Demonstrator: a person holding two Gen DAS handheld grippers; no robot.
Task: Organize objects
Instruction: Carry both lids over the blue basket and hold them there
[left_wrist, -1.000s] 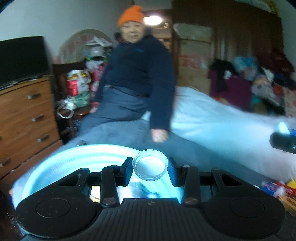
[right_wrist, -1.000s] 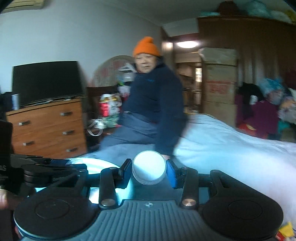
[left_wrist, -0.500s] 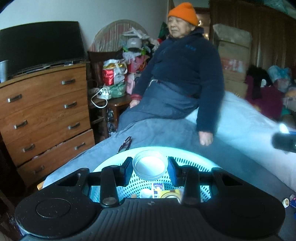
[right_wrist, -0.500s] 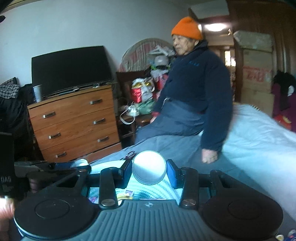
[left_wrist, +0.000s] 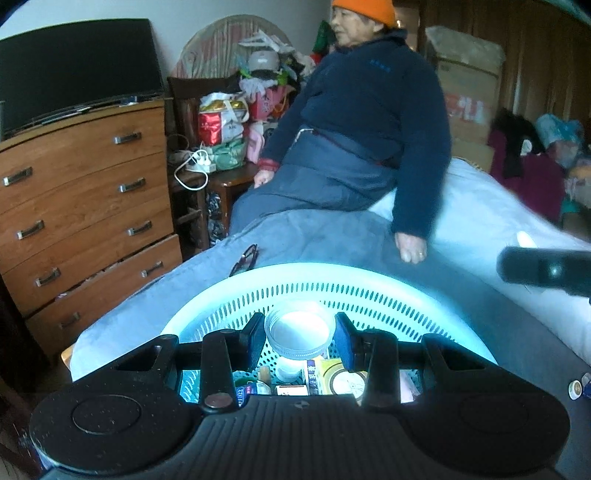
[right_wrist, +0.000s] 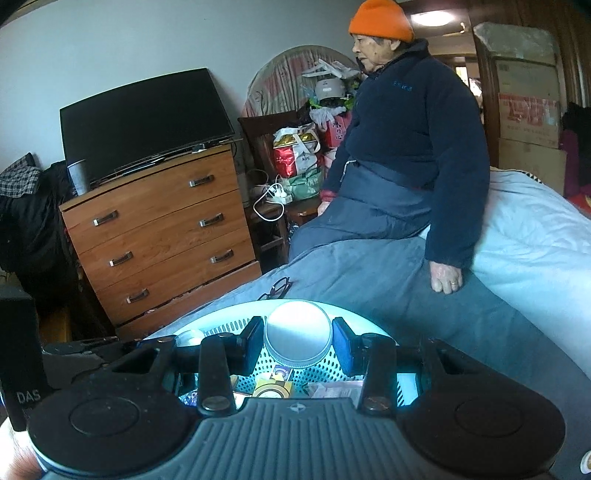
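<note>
Both grippers carry round lids directly over the perforated basket (left_wrist: 369, 284) — left gripper (left_wrist: 300, 338) clamped on a clear lid (left_wrist: 298, 332), right gripper (right_wrist: 297, 341) clamped on a white lid (right_wrist: 297, 338) — so the drop is straight down.

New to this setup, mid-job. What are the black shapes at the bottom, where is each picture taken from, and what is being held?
There is no robot. A person carries a two-finger gripper in each hand, and a camera on each looks along its fingers. The black shapes are the gripper bodies. The left gripper is closed on a shallow clear round piece, a lid or a small jar. The right gripper is closed on a white cap. Both hang over a pale blue basket of small boxes, which sits on a grey blanket. Glasses lie nearby.
</note>
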